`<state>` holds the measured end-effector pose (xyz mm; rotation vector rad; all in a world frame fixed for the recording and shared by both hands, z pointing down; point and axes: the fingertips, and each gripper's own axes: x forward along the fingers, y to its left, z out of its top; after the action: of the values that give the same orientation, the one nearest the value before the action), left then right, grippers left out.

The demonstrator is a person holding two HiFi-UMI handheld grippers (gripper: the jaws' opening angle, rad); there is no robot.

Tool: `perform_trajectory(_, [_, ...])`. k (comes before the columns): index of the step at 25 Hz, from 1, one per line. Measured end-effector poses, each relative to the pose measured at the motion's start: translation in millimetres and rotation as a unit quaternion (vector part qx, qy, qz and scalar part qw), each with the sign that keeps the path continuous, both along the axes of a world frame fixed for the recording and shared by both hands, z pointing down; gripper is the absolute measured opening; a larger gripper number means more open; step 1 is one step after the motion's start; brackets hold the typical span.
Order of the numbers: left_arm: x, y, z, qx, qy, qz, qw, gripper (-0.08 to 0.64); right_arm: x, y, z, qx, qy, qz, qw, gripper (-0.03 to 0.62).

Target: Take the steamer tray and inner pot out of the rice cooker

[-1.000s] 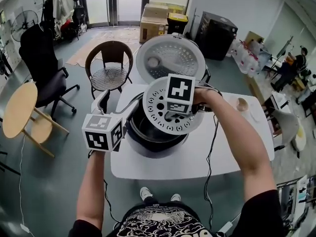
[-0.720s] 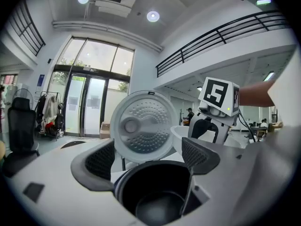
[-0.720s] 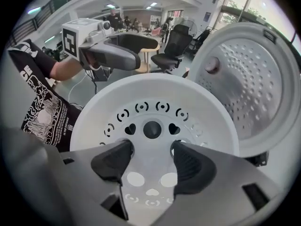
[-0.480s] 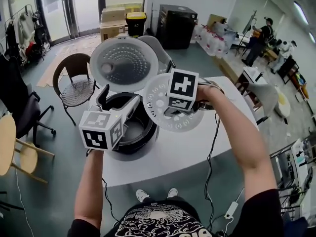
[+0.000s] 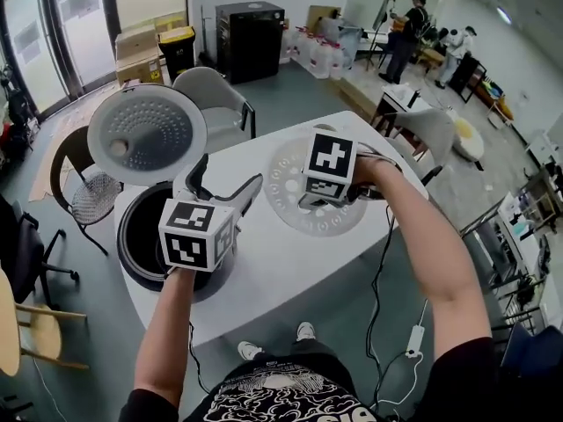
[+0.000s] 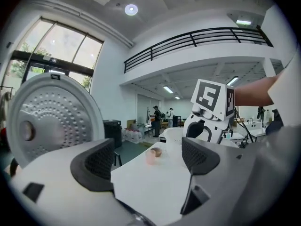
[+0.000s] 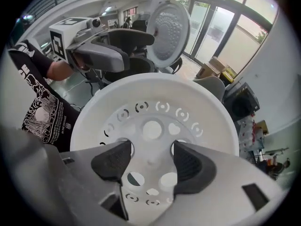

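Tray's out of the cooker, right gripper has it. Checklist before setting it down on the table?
1. Right gripper clamped on the steamer tray at its middle: ok.
2. Tray away from the rice cooker, over the table: ok.
3. Table spot under the tray: cannot tell, the tray hides it.
4. Left gripper open, nothing between its jaws, free for the pot: ok.
5. Cooker lid up: ok.
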<state>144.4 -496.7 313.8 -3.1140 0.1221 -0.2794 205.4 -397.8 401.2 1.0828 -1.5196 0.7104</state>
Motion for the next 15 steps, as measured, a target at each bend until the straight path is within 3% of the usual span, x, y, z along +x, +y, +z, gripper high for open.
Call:
perform_trajectory(7, [90, 59, 17, 0.000, -0.015, 0.047, 0.9988, 0.436, 87, 74, 19, -0.010, -0.008, 0.067, 0.998, 0.299])
perform_trajectory(15, [222, 124, 63, 0.002, -0.043, 0.063, 0.9971, 0.436, 213, 144, 68, -0.018, -0.016, 0.088, 0.996, 0.299])
